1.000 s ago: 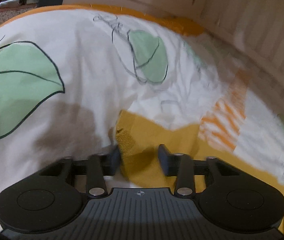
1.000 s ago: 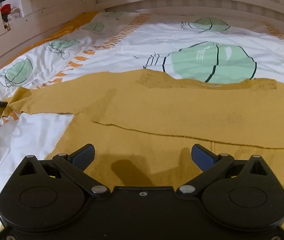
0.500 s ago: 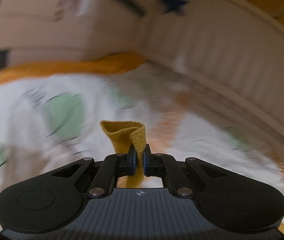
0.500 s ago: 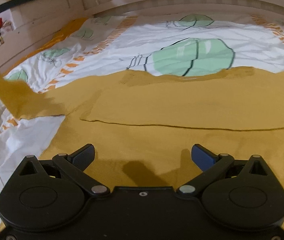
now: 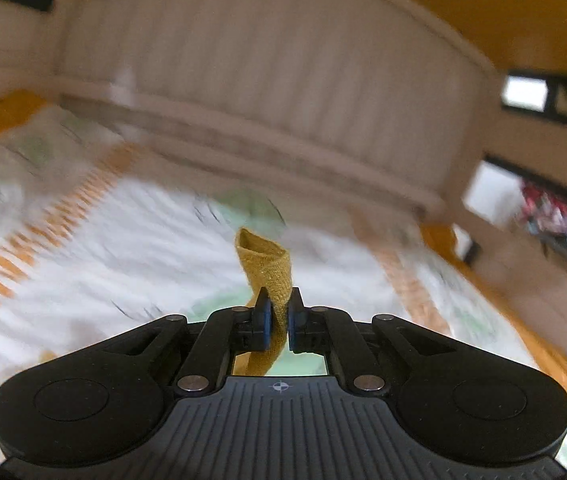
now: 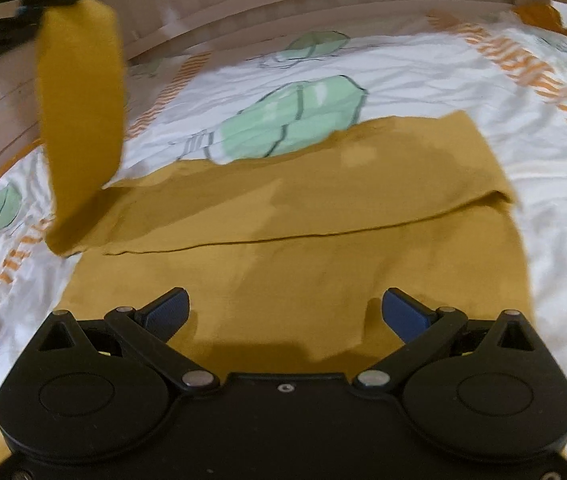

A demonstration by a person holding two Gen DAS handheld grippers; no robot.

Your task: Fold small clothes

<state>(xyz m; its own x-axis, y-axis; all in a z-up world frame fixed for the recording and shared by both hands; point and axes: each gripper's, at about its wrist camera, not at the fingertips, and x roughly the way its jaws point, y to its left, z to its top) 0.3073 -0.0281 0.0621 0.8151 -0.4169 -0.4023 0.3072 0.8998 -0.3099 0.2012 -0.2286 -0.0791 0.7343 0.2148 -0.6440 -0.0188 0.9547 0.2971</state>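
The sweater [image 6: 291, 216] lies on the bed [image 6: 423, 76] ahead of the wide-open, empty right tool [image 6: 285, 310], 1 side already folded in. The left tool [image 5: 279, 320], its jaws just beginning to part, still pinches the raised sleeve [image 6: 79, 120]; that fold remains.

We find no readable words, brand names or numbers in either view. The only sign we can make out is a small crosshair mark [image 5: 279, 387], a circle crossed by two lines, printed at the top centre of the ribbed grey housing in the lower middle of the left wrist view. At the right edge of that view some colourful items [image 5: 559, 220] sit on a shelf, too blurred for us to read anything on them.
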